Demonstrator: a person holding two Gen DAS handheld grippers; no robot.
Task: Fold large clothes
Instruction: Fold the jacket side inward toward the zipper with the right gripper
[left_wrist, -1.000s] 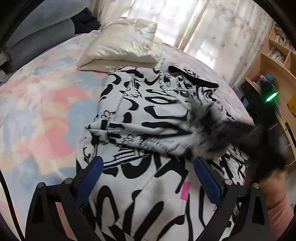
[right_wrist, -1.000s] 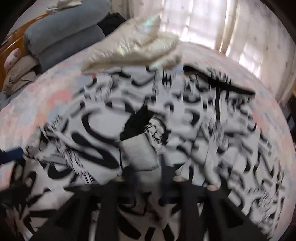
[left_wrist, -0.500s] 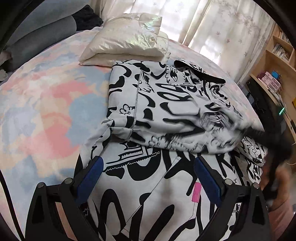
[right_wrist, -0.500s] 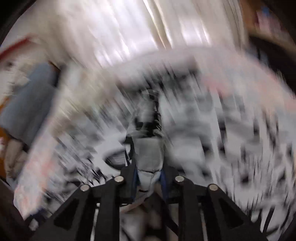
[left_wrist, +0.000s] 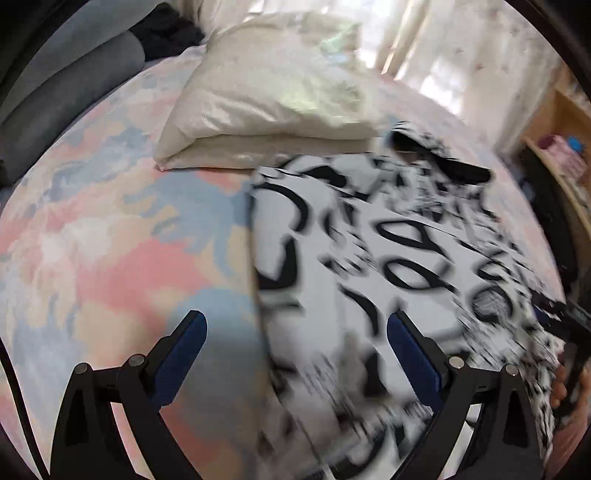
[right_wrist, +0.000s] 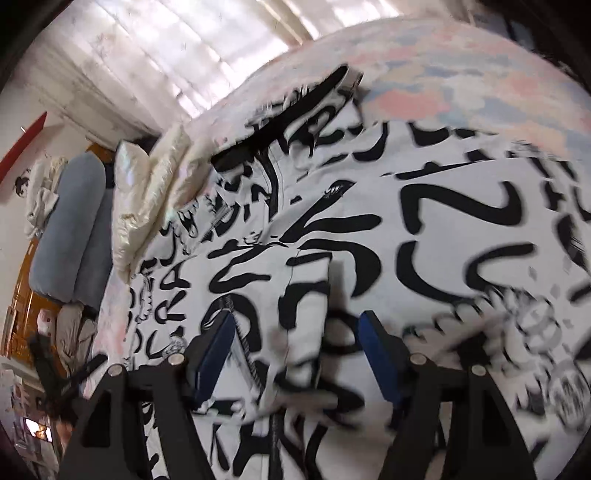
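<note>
Blue-padded jaws of the right gripper (right_wrist: 295, 354): apart, having just been opening; printed cloth lies between and beneath them, pads not pressing it. Left gripper (left_wrist: 295, 354): jaws wide, empty, straddling the garment's left folded edge.

Black-and-white printed garment (left_wrist: 388, 251): spread on the bed (left_wrist: 110, 240), long axis running away from both grippers toward the cream pillow (left_wrist: 266, 103) at the far end. Its folded edge lies directly between the left jaws, so the left hand looks nearer for the next pinch.

Hard to make out: near hem blurred; layers and sleeve positions unclear; right side cut off.
</note>
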